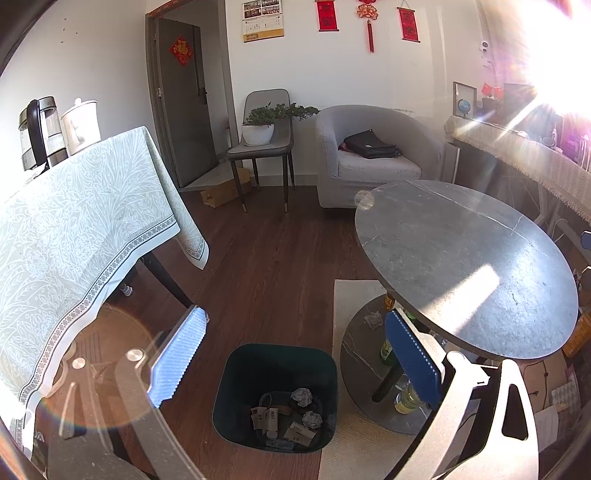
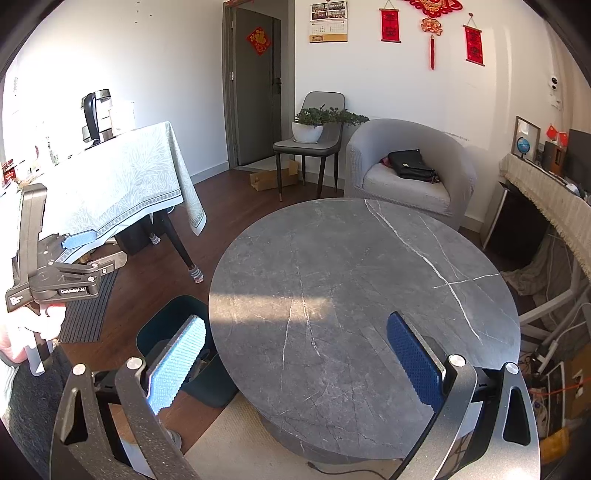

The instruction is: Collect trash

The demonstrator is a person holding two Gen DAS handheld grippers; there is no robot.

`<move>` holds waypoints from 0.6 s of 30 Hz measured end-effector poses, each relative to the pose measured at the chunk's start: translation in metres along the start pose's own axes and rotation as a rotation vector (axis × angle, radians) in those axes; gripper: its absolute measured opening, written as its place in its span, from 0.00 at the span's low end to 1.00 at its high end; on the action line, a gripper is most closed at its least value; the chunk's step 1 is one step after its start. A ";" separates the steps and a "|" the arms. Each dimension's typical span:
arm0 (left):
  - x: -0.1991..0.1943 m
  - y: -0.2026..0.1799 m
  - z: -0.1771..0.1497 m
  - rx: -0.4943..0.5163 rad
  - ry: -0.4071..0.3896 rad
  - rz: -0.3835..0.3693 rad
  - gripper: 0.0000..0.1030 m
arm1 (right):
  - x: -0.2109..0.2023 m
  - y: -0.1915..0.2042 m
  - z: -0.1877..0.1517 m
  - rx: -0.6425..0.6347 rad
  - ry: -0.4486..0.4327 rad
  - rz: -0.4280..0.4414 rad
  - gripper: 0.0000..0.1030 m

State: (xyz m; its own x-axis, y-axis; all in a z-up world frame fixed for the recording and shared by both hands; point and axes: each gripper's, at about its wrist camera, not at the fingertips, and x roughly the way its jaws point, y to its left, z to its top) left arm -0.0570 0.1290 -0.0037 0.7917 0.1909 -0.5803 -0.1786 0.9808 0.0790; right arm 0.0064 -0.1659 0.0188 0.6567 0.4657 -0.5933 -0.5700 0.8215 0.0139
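A round grey marble worktop [image 2: 364, 306] stood on dark wood floor [image 1: 258, 258]. Only the left view showed the bin [image 1: 275, 397] holding crumpled paper [image 1: 302, 397]. Both the left hand-held gripper [image 1: 295, 358] and the right hand-held gripper [image 2: 295, 365] gaped wide, empty.

Quick count: one dark bin [image 1: 275, 397] sitting between the left fingers, two crumpled paper balls [image 1: 301, 396] in it, one round table [image 2: 364, 314] between the right fingers, three bottles [image 1: 406, 398] under it, two chairs [image 2: 310, 140].

We read "GenRobot.AI" in white on the left tool [image 2: 79, 254] body in the right wrist view, red wall scrolls [image 2: 390, 25] and calendar [image 2: 328, 22] too small to read
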 end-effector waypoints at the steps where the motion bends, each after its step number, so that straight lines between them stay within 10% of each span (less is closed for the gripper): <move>1: 0.000 0.001 0.000 -0.002 0.000 -0.001 0.97 | 0.000 0.000 0.000 0.000 0.000 0.000 0.97; 18: 0.000 0.000 0.000 -0.002 0.004 -0.004 0.97 | 0.002 0.000 -0.001 -0.006 0.002 0.000 0.97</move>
State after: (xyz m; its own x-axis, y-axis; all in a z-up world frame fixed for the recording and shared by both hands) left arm -0.0568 0.1294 -0.0036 0.7898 0.1871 -0.5842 -0.1770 0.9813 0.0750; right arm 0.0065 -0.1652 0.0169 0.6556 0.4648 -0.5951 -0.5730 0.8195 0.0088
